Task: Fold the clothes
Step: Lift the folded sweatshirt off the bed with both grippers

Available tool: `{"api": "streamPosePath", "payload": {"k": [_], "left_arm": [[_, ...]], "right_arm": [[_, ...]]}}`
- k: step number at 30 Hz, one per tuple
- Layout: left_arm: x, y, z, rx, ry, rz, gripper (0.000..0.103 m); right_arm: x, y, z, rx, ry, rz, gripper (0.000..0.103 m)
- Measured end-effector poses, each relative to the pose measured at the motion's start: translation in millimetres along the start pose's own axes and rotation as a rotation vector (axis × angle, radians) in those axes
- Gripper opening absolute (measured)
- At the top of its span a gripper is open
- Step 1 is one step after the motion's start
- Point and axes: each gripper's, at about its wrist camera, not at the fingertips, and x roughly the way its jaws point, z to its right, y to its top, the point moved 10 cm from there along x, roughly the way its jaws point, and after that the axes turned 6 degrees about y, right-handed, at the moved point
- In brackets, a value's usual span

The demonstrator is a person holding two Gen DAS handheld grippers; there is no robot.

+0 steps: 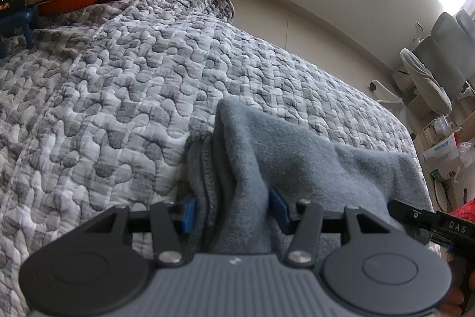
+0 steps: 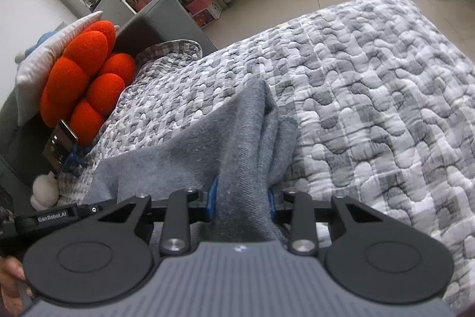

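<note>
1. Holding a bunched edge of the grey garment [image 1: 297,156] in my left gripper [image 1: 234,213]; its blue pads [image 1: 188,213] sit against the cloth on both sides, so I read it as clamped on the fabric.
2. My right gripper [image 2: 242,204] likewise has a thick fold of the same garment between its jaws, which look pressed onto it.
3. Between the two grips the garment hangs lifted and slightly draped, with its far corner touching the quilted bedspread [image 1: 118,79].
4. I judge the fold to be under way, not finished: the cloth is gathered and rumpled, with no flat, squared shape on the bed yet.
5. What remains, as I see it, is laying the garment down, smoothing it and completing the folds; other clothes, if any, are out of sight.
6. An orange cushion [image 2: 86,79] and a phone [image 2: 59,147] sit at the head of the bed, well apart from the work.
</note>
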Motion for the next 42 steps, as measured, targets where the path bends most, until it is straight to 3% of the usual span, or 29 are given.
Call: {"api": "streamPosePath", "payload": {"k": [16,27,36,42], "left_arm": [[-8,0,12,0.033,-0.004,0.067,0.026],[-28,8,17,0.014,-0.070,0.123,0.023],[-34,9,22,0.014,-0.083,0.148,0.022],[-38,9,27,0.031,-0.068,0.162,0.022]], "right_arm": [[0,-4,-11,-0.083,-0.065,0.031,0.031],[-9,-1,-21,-0.113,-0.058,0.074,0.029],[-11,1,-29,-0.137,-0.078,0.098,0.029],[-7,2,-34,-0.160,-0.139,0.102,0.029]]}}
